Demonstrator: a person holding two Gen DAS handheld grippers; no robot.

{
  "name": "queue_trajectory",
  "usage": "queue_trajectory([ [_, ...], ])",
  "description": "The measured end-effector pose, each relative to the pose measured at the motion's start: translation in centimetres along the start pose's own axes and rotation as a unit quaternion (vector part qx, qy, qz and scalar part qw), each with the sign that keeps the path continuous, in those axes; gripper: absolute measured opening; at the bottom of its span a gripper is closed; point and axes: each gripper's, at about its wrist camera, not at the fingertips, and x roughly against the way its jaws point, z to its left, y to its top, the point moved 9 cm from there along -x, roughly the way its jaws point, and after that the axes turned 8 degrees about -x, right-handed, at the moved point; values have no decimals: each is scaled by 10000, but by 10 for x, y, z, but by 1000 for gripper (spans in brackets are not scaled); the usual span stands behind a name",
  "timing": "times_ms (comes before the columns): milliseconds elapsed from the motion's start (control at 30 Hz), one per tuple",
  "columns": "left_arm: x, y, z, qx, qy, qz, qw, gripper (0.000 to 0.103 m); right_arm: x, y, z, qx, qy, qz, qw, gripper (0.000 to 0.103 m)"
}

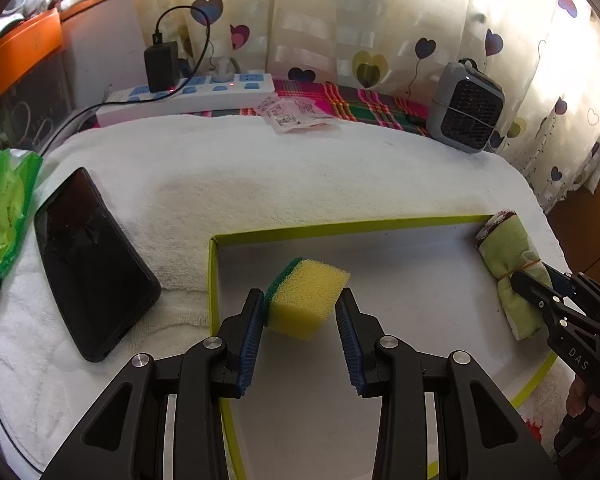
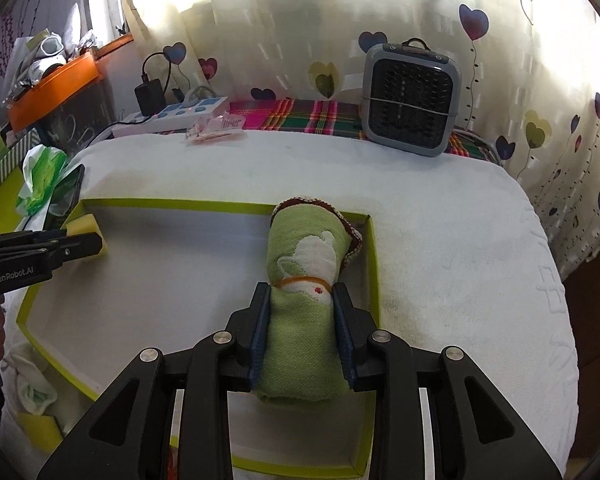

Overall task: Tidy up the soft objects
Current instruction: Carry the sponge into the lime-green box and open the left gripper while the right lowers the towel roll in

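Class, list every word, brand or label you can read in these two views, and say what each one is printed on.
"GenRobot.AI": on the body of the left gripper, seen from the right wrist.
"DAS": on the body of the right gripper, seen from the left wrist.
Pink packets by the power strip: print too small to read.
Green plastic bag: lettering blurred, unreadable.

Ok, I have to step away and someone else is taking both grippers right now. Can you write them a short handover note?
Left gripper: open, jaws on either side of the yellow sponge, which sits in the box near its left wall. It may be touching one pad, but it is not squeezed.
Right gripper: shut on the green rolled towel, which lies along the box's right wall, its far end over the far rim.
Done: both soft items are inside the box.
Left: release the towel and draw both grippers out. A white cloth lies outside the box's near left corner and may also belong in it.
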Motion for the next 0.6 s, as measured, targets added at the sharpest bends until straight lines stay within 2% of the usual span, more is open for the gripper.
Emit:
queue_trajectory([
  [333, -4, 2, -2, -43, 78, -50, 9999, 37, -1, 1, 0, -33, -42, -157, 9999, 38],
  [467, -2, 3, -4, -98, 89, -106, 9999, 49, 0, 1, -1, -95, 11, -186, 9998, 41],
  [600, -2, 3, -5, -78, 75, -135, 9999, 52, 2, 2, -2, -208, 108, -198, 9995, 45],
])
